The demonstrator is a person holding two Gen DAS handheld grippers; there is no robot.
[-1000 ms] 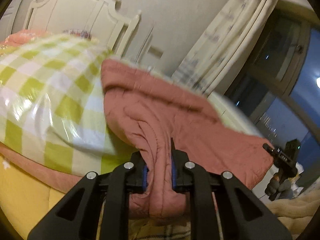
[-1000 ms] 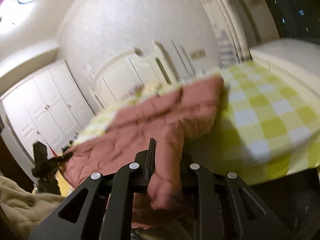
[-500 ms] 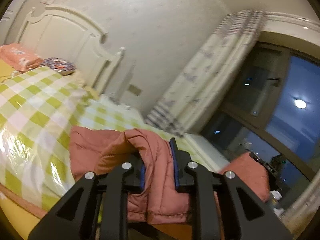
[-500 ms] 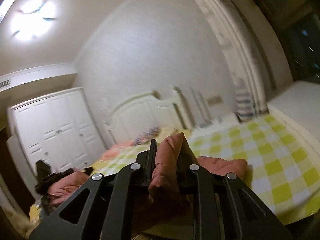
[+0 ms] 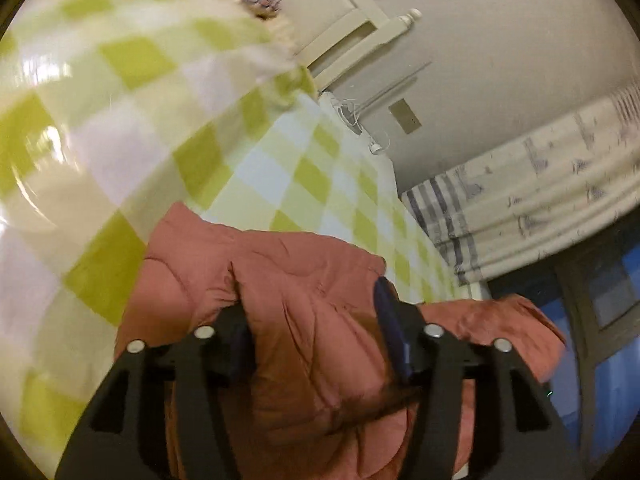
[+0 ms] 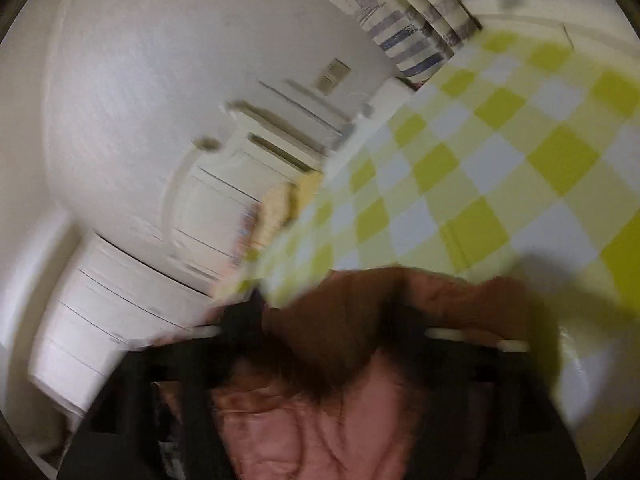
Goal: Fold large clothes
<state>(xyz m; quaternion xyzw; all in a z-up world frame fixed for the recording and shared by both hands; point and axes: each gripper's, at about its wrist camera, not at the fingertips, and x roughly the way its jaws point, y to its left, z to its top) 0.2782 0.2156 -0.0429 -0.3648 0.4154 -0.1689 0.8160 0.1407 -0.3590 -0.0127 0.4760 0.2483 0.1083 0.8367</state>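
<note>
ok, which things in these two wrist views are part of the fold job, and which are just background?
In the job:
- pink quilted garment
- left gripper, jaws opening, garment between them
- right gripper, jaws opening, garment between them

Just there:
- checked bed cover
- headboard
- curtain
- wardrobe

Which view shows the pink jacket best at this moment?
The left wrist view: the jacket is sharp there, lying bunched on the checked sheet with its quilting visible. The right wrist view shows the same jacket blurred and partly shadowed.

Both wrist views look forward along their fingers, close over the pink padded garment (image 5: pixel 304 288) at lower centre; each frame sits rolled; both share the checked bedcover (image 6: pixel 500 184), headboard (image 5: pixel 360 36) and curtain (image 5: pixel 540 196).
</note>
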